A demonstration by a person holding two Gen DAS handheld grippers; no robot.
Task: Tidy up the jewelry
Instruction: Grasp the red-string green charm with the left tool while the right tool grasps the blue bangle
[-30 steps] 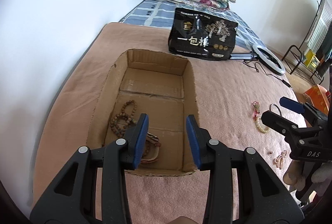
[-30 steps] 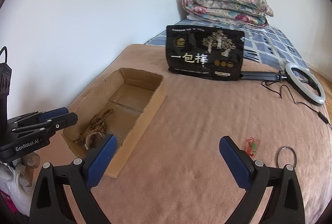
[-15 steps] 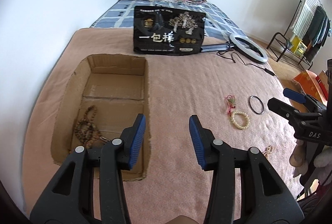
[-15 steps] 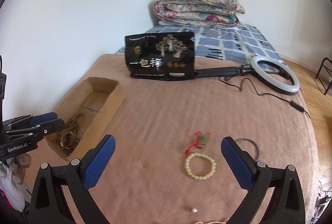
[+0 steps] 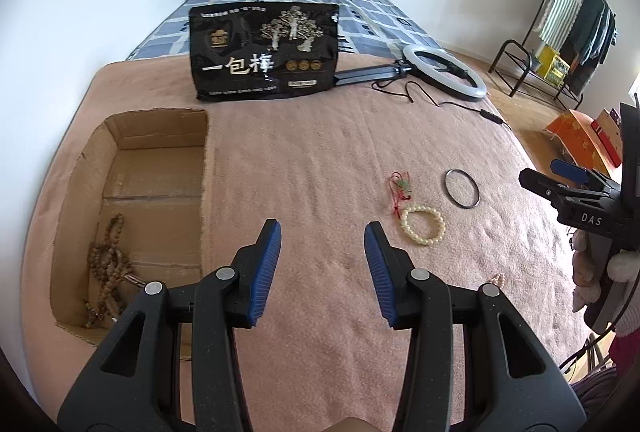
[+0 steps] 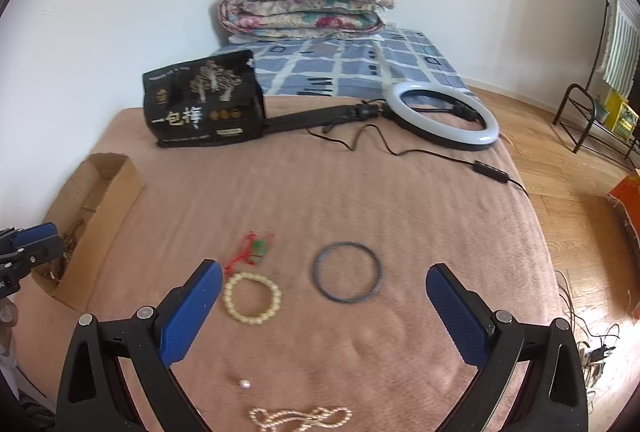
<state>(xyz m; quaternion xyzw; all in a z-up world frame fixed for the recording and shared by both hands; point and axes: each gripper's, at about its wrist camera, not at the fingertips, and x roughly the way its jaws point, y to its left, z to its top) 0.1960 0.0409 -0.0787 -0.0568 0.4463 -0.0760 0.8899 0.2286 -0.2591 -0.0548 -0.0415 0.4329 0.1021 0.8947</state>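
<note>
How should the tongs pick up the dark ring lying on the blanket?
The dark ring lies flat on the blanket and is thin and hollow, so probably come straight down from above with the open right tongs. Put one finger inside the hole and one outside, then pinch the near part of the rim. The bead bracelet beside it lies apart, so it should not get in the way.

Support: we see a bed under a pink blanket (image 6: 360, 192) | far end: folded quilt (image 6: 304, 4), black bag (image 6: 204, 104), ring light (image 6: 444, 112) | left: cardboard box (image 5: 132, 184) | centre: cream bead bracelet (image 6: 252, 298), dark bangle (image 6: 346, 272), red cord charm (image 6: 250, 252), loose pearl (image 6: 244, 384), pearl strand (image 6: 300, 417).
</note>
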